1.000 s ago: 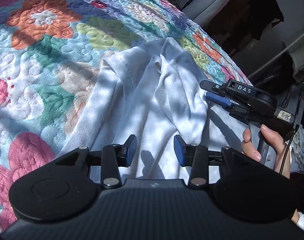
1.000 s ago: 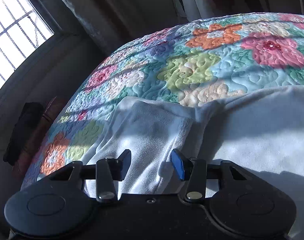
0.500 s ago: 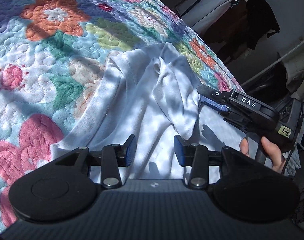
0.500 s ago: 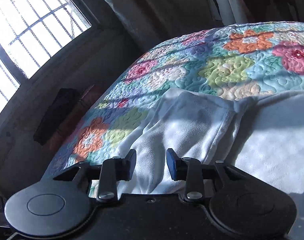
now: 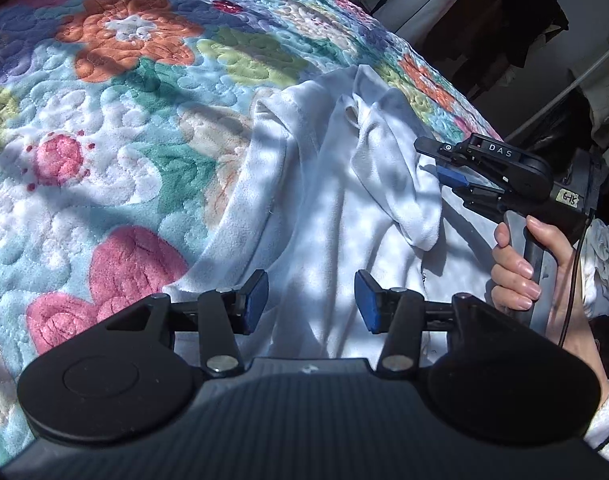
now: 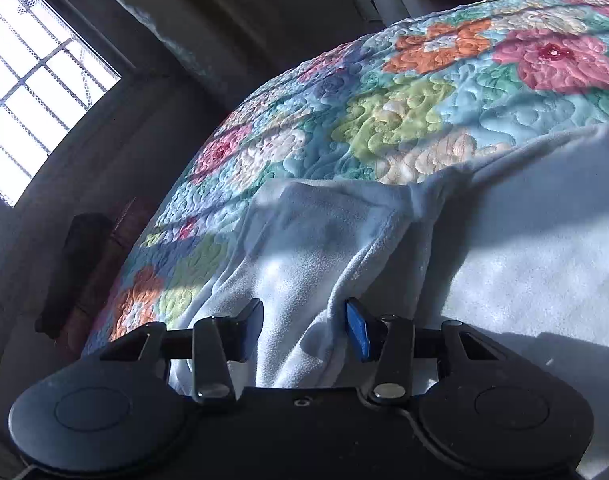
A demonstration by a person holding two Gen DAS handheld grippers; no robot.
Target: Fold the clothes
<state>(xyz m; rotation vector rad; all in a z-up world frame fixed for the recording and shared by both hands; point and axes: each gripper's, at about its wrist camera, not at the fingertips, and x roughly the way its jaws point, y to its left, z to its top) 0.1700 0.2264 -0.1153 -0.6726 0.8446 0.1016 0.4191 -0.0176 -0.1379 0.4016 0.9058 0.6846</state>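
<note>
Fingers of the left gripper (image 5: 310,306) were seen opening, half-wide, above the white garment (image 5: 344,208) with nothing pressed between them. That garment was spread, rumpled, on the floral quilt (image 5: 104,128). Further right, the right gripper (image 6: 304,330) was opening too — a loose fold lay between its pads.

Hard daylight from a barred window (image 6: 32,92) dapples the quilt (image 5: 104,128); the background is dark, and fisheye edges curve.
</note>
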